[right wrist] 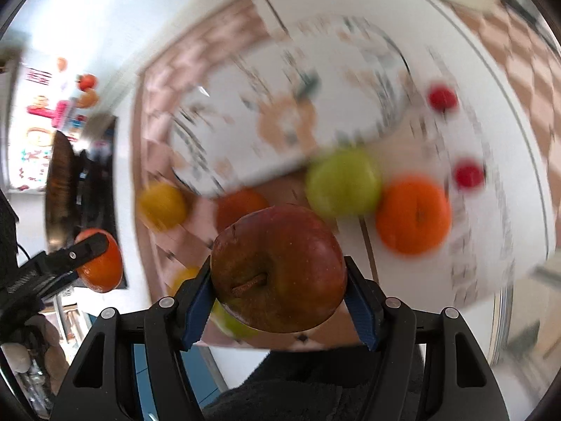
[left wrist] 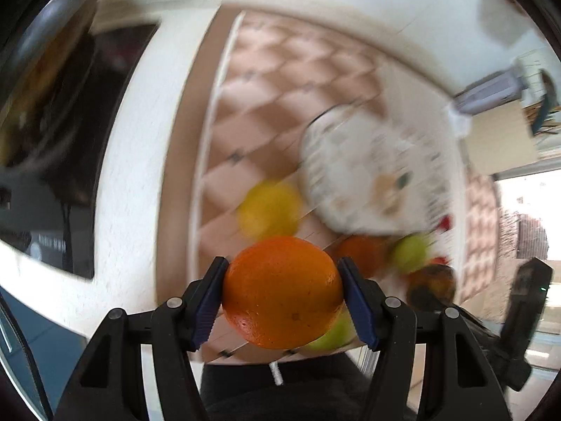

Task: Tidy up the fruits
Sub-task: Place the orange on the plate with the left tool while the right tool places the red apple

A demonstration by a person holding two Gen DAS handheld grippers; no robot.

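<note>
The left gripper (left wrist: 282,293) pinches an orange (left wrist: 283,291) between its blue pads, one pad on each flank of the fruit. The right gripper (right wrist: 278,275) pinches a red apple (right wrist: 278,270) the same way, with the stem (right wrist: 249,282) turned toward the camera and lying roughly across the line between the pads. Both fruits are off the tablecloth.

The deciding relation is where the patterned plate (right wrist: 245,147) lies from each tool. In the right wrist view it is ahead of and beyond the held apple, slightly to the left, with only a second orange (right wrist: 238,207) and a green apple (right wrist: 343,182) between. In the left wrist view the plate (left wrist: 368,175) lies ahead and to the right of the held orange. By this reading the right hand looks nearer to it; the left gripper (right wrist: 84,249) appears at the far left of the right wrist view, well apart from the plate.

Loose fruit remaining near the plate: a lemon (right wrist: 162,205) ahead-left of the right gripper, a mandarin (right wrist: 413,215) ahead-right, and two small red fruits (right wrist: 442,97) beyond it, too blurred to name. The plate surface appears bare.

Judgement: if the plate is the collection point, the right hand should deliver first to avoid crossing paths.
</note>
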